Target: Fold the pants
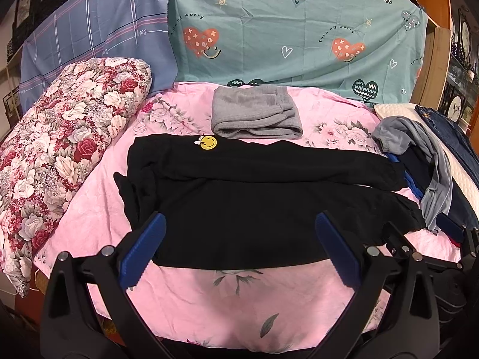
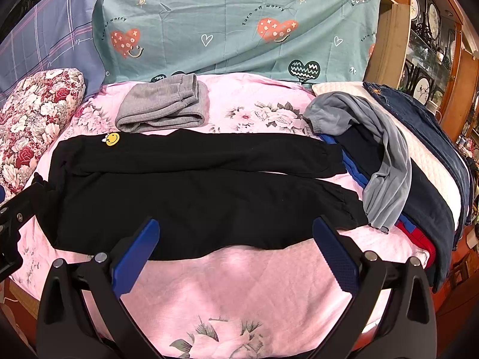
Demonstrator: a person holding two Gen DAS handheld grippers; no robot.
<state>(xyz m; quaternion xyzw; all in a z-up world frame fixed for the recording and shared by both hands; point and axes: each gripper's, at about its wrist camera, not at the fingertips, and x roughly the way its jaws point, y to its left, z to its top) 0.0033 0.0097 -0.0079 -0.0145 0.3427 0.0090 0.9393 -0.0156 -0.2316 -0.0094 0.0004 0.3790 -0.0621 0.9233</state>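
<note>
Black pants: laid flat across my bed, legs side by side, waist toward the floral quilt, cuffs toward the clothes pile; smiley patch on the far leg near the waist.
Handling, my guess: soft, light, limp knit; it will sag and drag, not slip. I would pinch the waistband corner and the near cuff.
Left tongs: mine, wide apart, holding nothing, over the pants' near edge.
Right tongs: mine, wide apart, holding nothing, over the pants' near edge, cuff side.
Grey pants: already folded, just beyond the black pants.
Containers: none in view; unfolded garments lie heaped past the cuffs.
</note>
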